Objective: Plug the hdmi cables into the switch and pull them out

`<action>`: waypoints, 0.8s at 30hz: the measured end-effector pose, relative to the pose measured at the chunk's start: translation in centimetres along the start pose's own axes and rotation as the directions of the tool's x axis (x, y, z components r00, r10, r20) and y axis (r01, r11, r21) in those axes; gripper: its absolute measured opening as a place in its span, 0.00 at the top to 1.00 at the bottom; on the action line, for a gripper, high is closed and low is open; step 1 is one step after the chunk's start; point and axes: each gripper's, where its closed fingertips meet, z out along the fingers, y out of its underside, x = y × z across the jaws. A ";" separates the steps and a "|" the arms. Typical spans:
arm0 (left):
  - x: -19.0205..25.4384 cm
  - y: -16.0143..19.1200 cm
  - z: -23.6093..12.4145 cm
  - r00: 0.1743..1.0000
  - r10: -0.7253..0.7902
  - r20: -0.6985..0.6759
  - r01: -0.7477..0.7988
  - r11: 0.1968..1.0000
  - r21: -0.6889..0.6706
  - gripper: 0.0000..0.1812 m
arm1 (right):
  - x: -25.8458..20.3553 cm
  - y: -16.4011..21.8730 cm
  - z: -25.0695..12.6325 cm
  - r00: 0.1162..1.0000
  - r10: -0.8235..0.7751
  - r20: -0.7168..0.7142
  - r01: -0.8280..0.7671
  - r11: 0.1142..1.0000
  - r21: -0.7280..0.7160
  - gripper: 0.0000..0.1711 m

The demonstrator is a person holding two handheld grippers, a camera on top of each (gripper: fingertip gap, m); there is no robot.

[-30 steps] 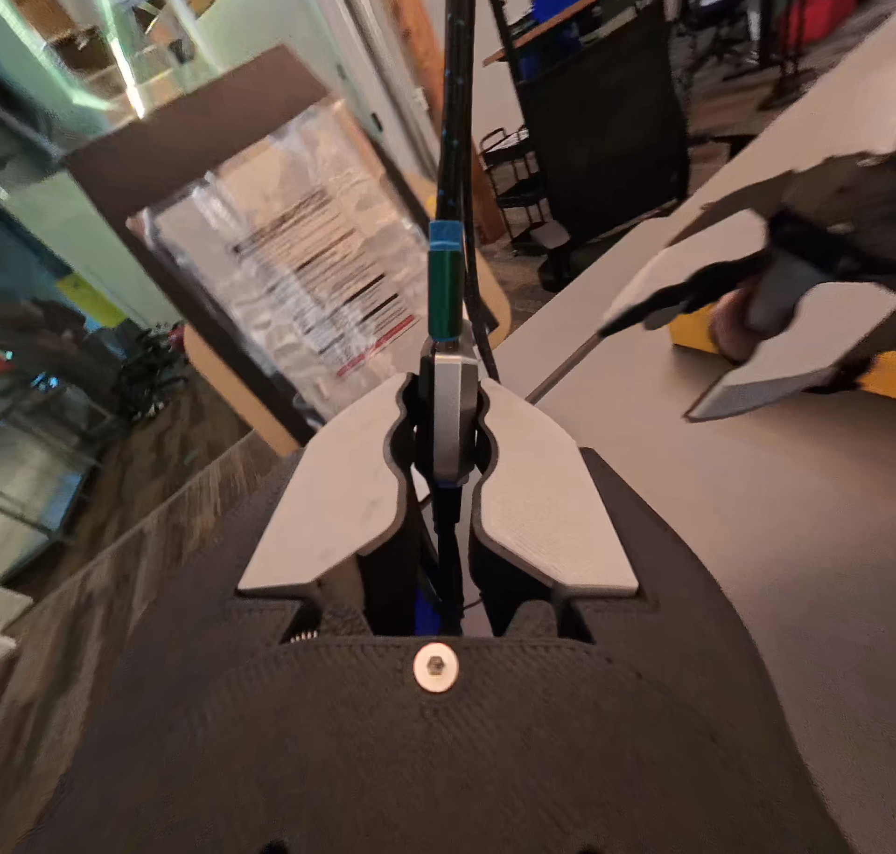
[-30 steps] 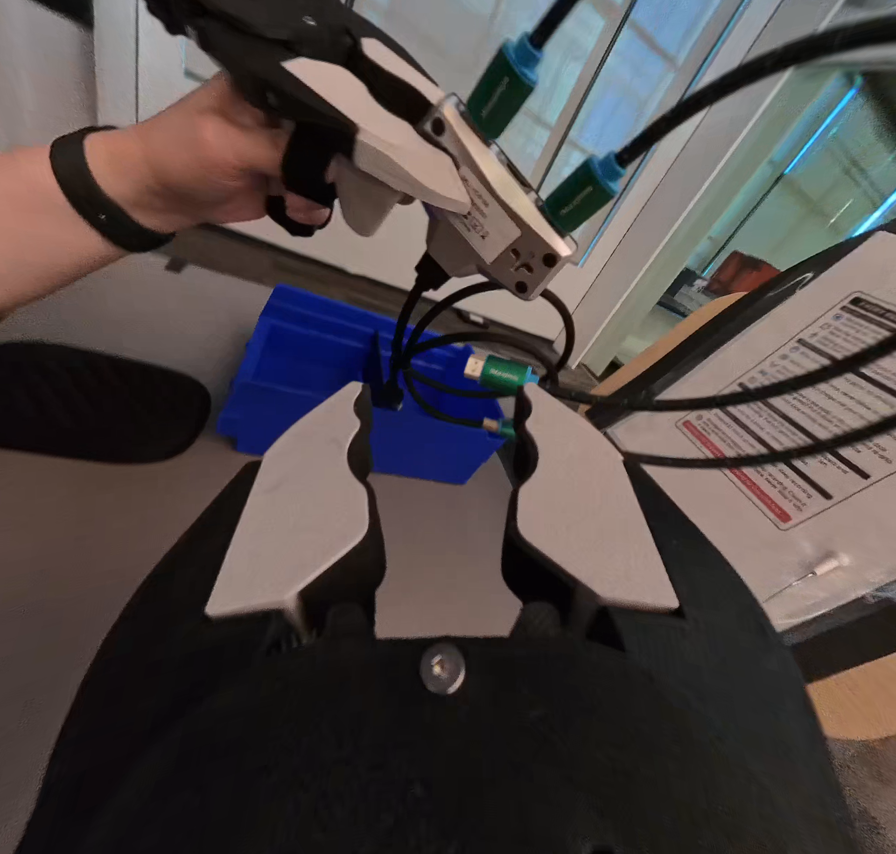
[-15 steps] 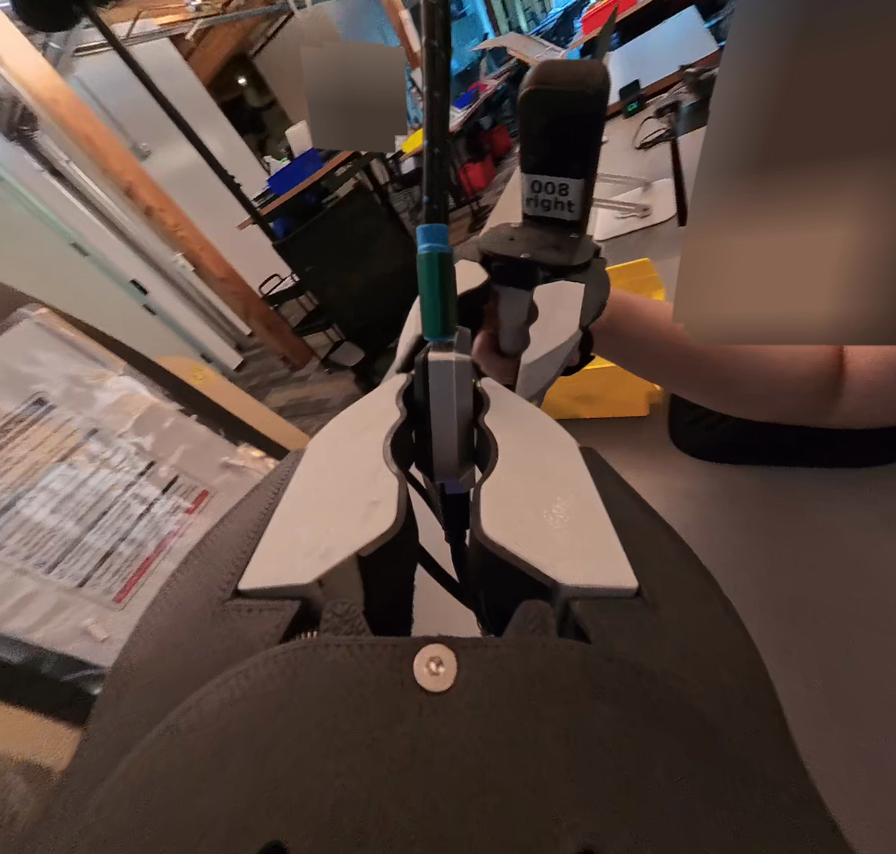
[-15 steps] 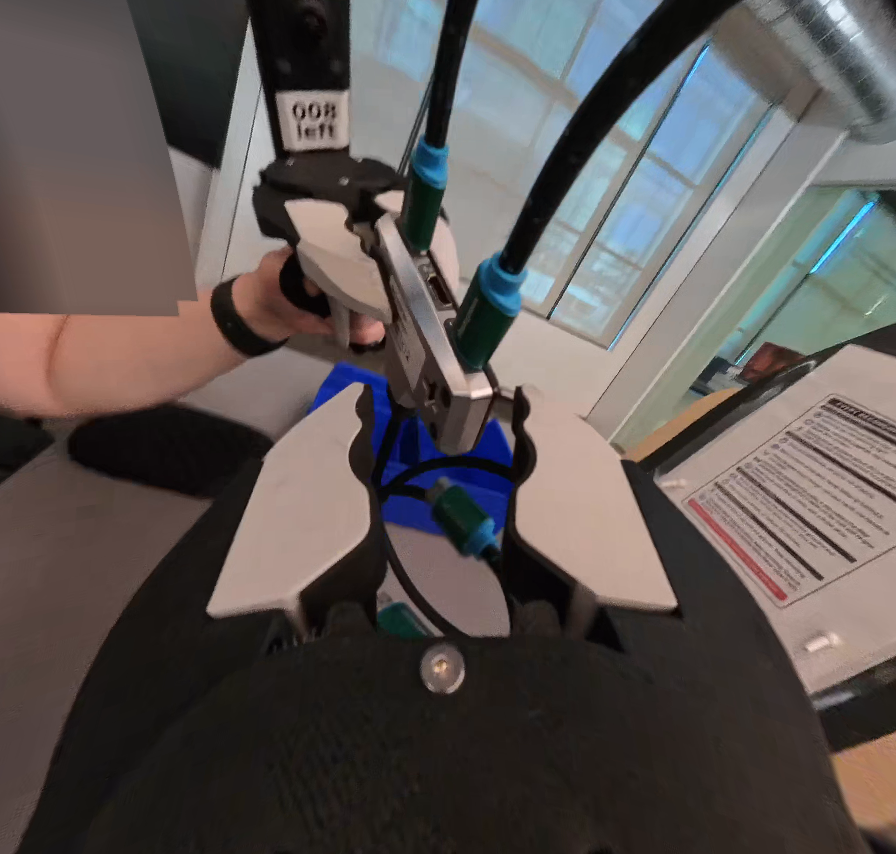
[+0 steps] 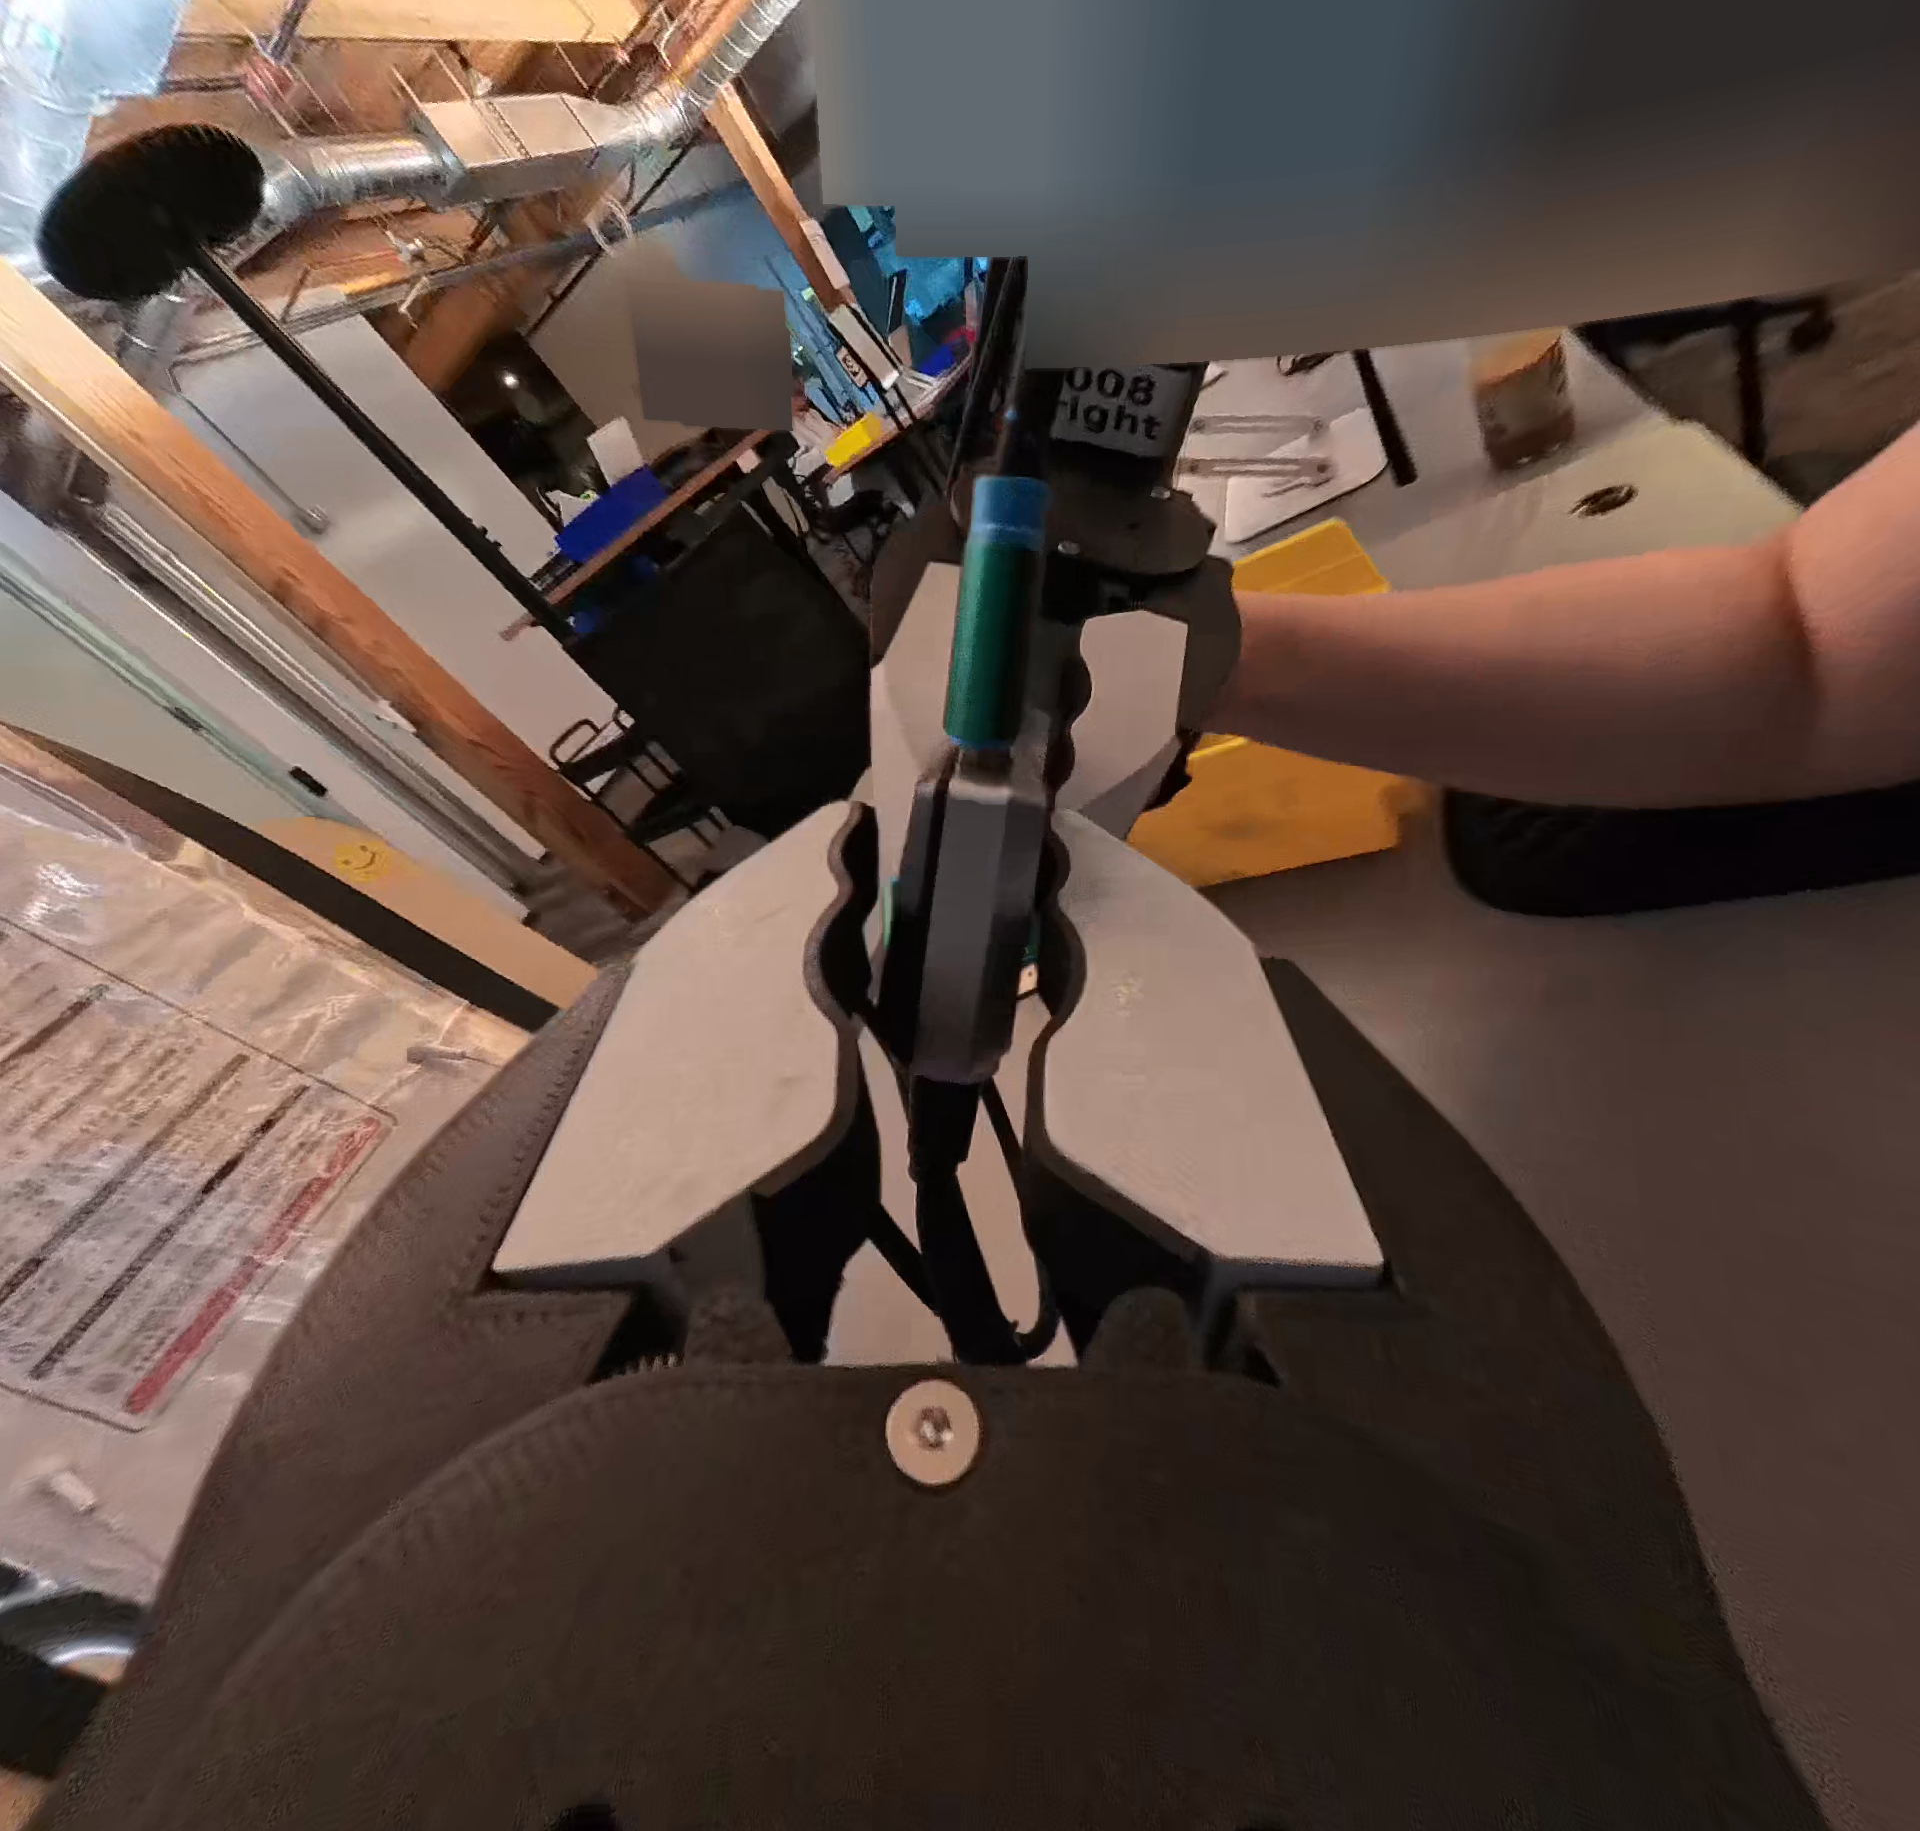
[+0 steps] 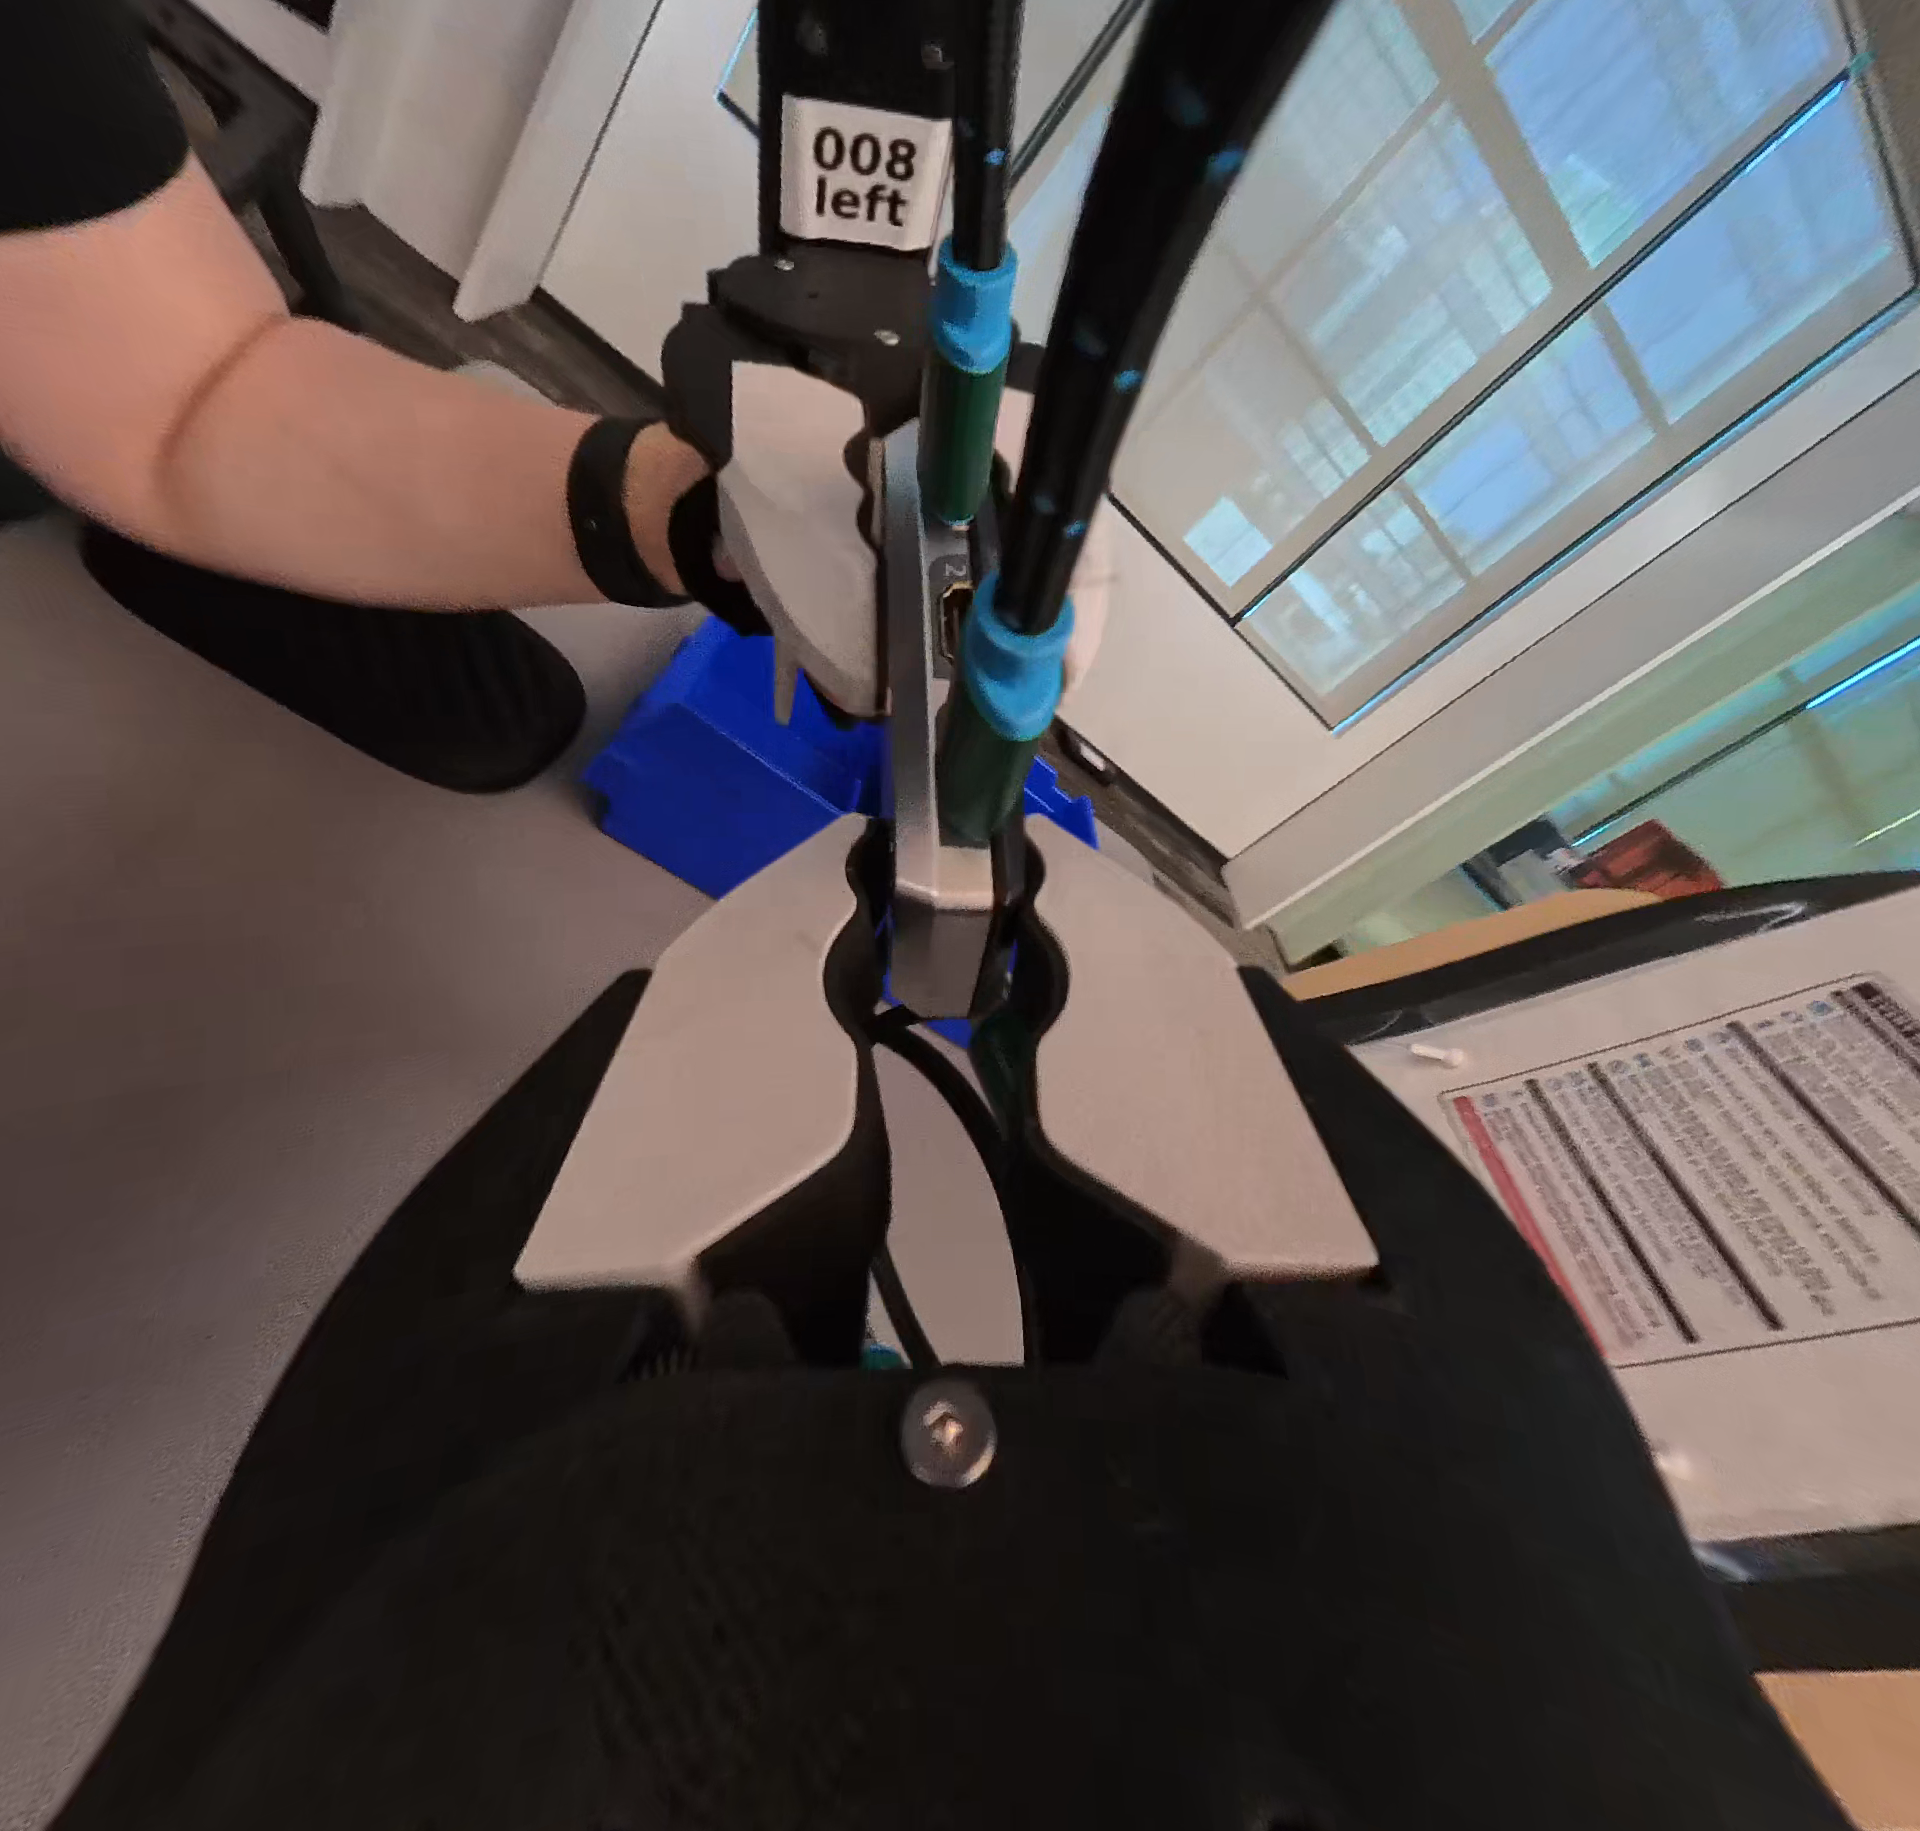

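A flat silver switch [image 5: 961,929] is held in the air, edge-on, between both grippers. My left gripper [image 5: 956,846] is shut on one end of it. A green HDMI plug [image 5: 987,628] with a blue collar stands in its upper edge. In the right wrist view my right gripper [image 6: 945,846] is closed around the other end of the switch [image 6: 914,742]. Two green plugs sit in its edge, one far [image 6: 961,431] and one near [image 6: 992,753], with an empty port [image 6: 951,623] between them. Thin black cables hang from the switch between my fingers.
A blue bin [image 6: 727,773] and a yellow bin [image 5: 1278,805] stand on the grey table [image 6: 260,1002]. A laminated printed sheet [image 6: 1714,1158] lies at the table's side. A person's forearms [image 5: 1558,659] hold both grippers. Thick black cables [image 6: 1143,275] run upward. The grippers are tip to tip, or close to it.
My right gripper has moved in to the switch and its fingers have closed around its near end. My left gripper has turned to face the right one, still holding the switch.
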 end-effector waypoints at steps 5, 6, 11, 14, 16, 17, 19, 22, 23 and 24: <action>0.6 2.7 0.9 0.993 0.115 -0.018 -0.116 0.984 -0.134 0.86 | -0.5 1.7 1.2 0.994 -0.108 -0.008 0.107 0.991 -0.083 0.87; 0.7 2.9 0.9 0.989 0.144 -0.027 -0.147 0.979 -0.142 0.87 | -0.6 1.9 1.3 0.994 -0.110 -0.005 0.109 0.990 -0.086 0.87; -0.1 3.9 0.8 0.968 0.251 0.007 -0.244 0.946 -0.212 0.88 | 0.1 2.4 1.1 0.986 -0.154 -0.066 0.147 0.984 -0.105 0.86; -1.5 4.7 0.1 0.953 0.300 0.054 -0.271 0.914 -0.301 0.88 | 1.7 2.3 0.1 0.975 -0.148 -0.167 0.132 0.986 -0.102 0.87; -2.7 5.2 -0.4 0.926 0.363 0.108 -0.306 0.885 -0.351 0.88 | 2.3 2.7 -0.5 0.962 -0.170 -0.212 0.144 0.980 -0.136 0.88; -3.3 5.4 -0.6 0.906 0.401 0.135 -0.326 0.866 -0.379 0.88 | 2.3 2.8 -0.7 0.956 -0.199 -0.218 0.164 0.972 -0.168 0.88; -4.5 5.8 -0.9 0.852 0.490 0.185 -0.371 0.814 -0.447 0.88 | 1.6 2.4 -0.7 0.965 -0.181 -0.192 0.140 0.968 -0.210 0.90; -5.8 6.4 -1.0 0.778 0.578 0.245 -0.398 0.755 -0.521 0.88 | 1.5 1.6 -0.2 0.974 0.005 -0.228 -0.056 0.974 -0.219 0.90; -6.1 6.5 -1.0 0.765 0.588 0.264 -0.394 0.751 -0.530 0.88 | 1.4 1.6 0.4 0.969 0.091 -0.232 -0.142 0.967 -0.214 0.86; -6.4 6.7 -1.1 0.753 0.597 0.276 -0.394 0.745 -0.538 0.88 | 1.2 1.4 1.0 0.961 0.159 -0.225 -0.205 0.958 -0.202 0.85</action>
